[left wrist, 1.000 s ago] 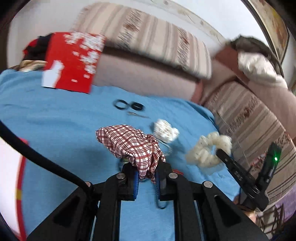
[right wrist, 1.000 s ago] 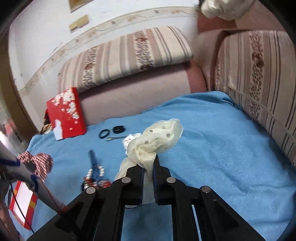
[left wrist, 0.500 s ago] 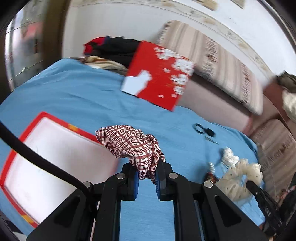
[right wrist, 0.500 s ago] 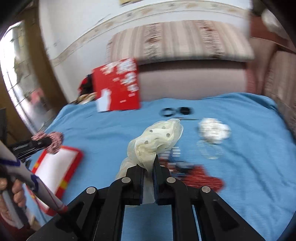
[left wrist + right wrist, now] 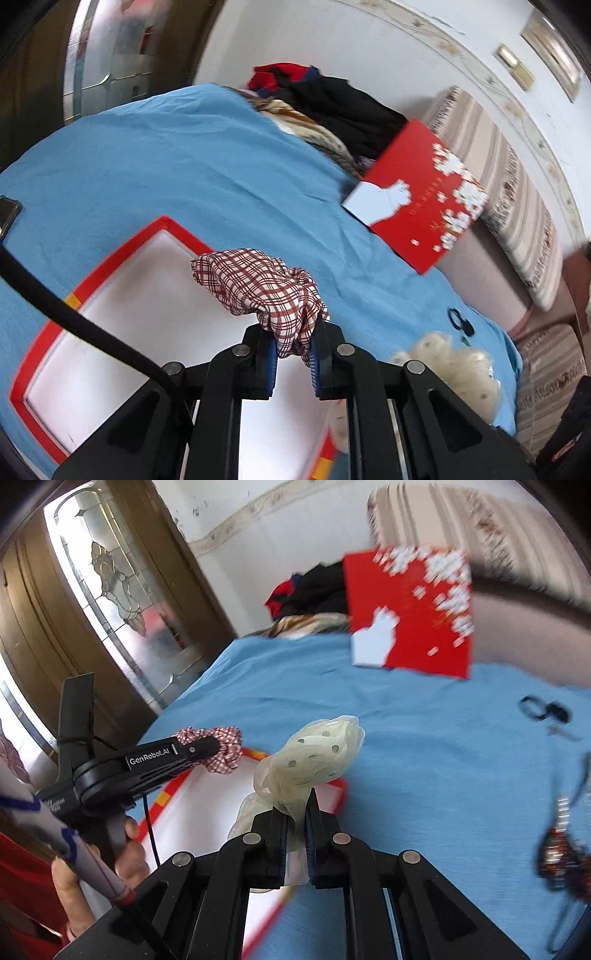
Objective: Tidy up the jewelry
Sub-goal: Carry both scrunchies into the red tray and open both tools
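My left gripper (image 5: 292, 334) is shut on a red-and-white checked scrunchie (image 5: 258, 284) and holds it above a white tray with a red rim (image 5: 122, 295). My right gripper (image 5: 297, 805) is shut on a cream dotted scrunchie (image 5: 314, 753) and holds it above the right end of the same tray (image 5: 207, 812). The left gripper (image 5: 210, 747) with the checked scrunchie (image 5: 218, 753) also shows in the right wrist view, over the tray's left part. The cream scrunchie (image 5: 450, 365) shows at lower right in the left wrist view.
A red gift box (image 5: 421, 195) leans on the striped sofa at the back of the blue cloth. Black hair ties (image 5: 543, 709) and a heap of beaded jewellery (image 5: 561, 853) lie to the right. A pile of clothes (image 5: 332, 103) is at the back. A glass door (image 5: 110, 590) is left.
Both grippers have swung left from the jewellery area, carrying their scrunchies. They now hang over the red-rimmed tray, which has come into view beneath them.
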Available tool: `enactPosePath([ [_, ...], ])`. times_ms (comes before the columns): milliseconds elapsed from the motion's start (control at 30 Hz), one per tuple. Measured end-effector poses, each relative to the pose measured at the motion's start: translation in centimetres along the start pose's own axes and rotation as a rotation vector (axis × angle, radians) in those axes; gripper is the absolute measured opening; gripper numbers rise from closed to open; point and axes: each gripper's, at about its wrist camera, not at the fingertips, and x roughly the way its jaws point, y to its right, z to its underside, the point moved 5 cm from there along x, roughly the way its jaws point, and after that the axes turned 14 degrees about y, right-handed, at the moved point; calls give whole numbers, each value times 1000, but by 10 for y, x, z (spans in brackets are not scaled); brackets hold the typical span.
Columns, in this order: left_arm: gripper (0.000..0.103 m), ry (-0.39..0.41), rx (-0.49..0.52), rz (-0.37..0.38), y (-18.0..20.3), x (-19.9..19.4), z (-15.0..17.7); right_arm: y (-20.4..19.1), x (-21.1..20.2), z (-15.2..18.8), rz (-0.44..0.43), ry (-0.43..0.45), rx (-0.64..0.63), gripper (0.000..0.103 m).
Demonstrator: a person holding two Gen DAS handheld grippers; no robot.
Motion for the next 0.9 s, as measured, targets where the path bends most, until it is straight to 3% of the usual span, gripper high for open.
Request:
enactPosePath([
  [200,13,-40,-42,-55,-34,26,5,-1,54,27,-44,-95,92,9],
  [367,13,-81,-51,-131,-54,45,14,4,73,42,-11,-147,79,9],
  [567,17,-92,-116,-157,-66,51,18,9,83,49,43,-184,24,10],
  [667,36,-85,-128,-160,-64,46,15,9,84,51,69,-191,-21,17],
  [767,51,-48,-149,-142,-60,31,7,8,76,44,67,-183,-43,40],
  [800,59,-38,-158,-135,-58,26,4,7,69,41,55,-171,-44,42],
  [900,67,10,-184,-124,-56,8,-3,4,44,36,61,-133,-70,54],
])
